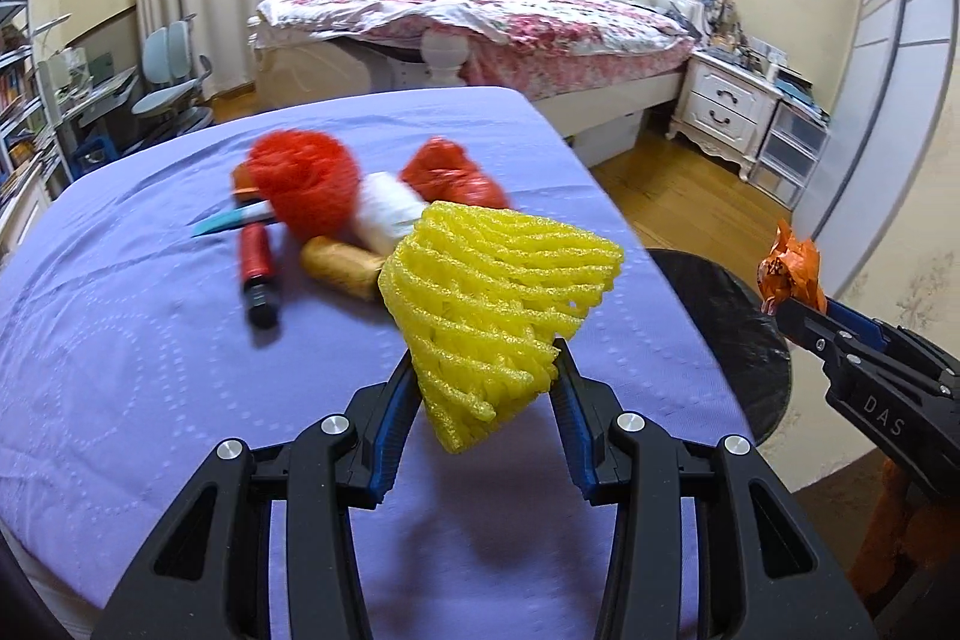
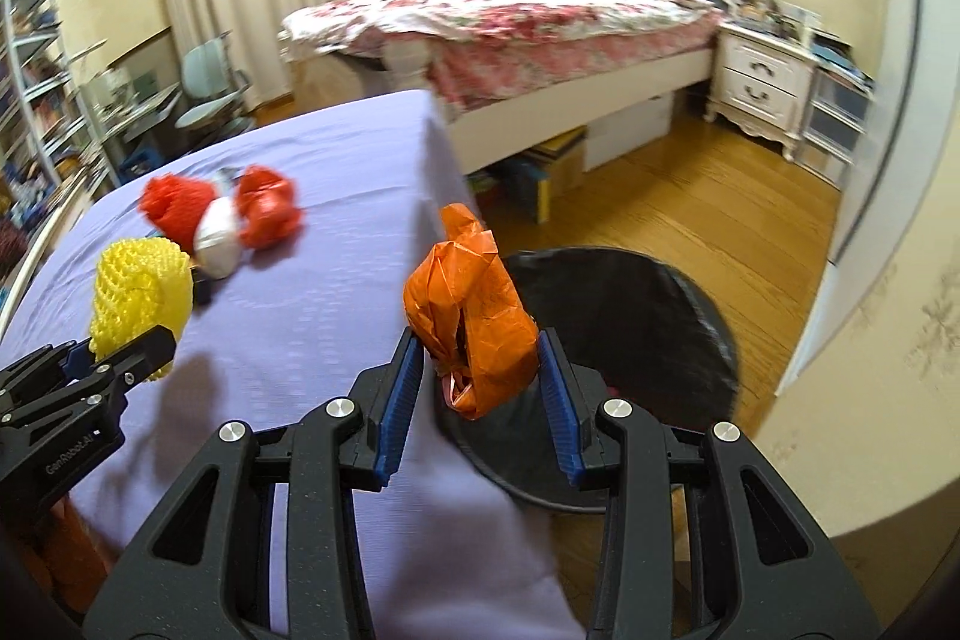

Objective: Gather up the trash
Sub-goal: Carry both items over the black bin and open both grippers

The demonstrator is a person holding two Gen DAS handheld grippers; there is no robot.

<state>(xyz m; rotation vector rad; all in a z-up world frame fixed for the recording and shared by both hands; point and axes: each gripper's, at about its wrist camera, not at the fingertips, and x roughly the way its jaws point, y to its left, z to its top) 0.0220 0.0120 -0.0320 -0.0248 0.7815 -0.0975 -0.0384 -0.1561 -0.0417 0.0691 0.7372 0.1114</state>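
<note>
My left gripper is shut on a yellow foam fruit net and holds it above the purple-covered table. My right gripper is shut on a crumpled orange plastic bag, at the table's right edge, over the rim of a black-lined trash bin. The bin also shows in the left wrist view, with the orange bag above it. The yellow net shows at the left of the right wrist view.
On the table lie a red net ball, a red plastic bag, a white roll, red and tan thread spools and a blue-bladed tool. A bed, nightstand and wood floor lie beyond.
</note>
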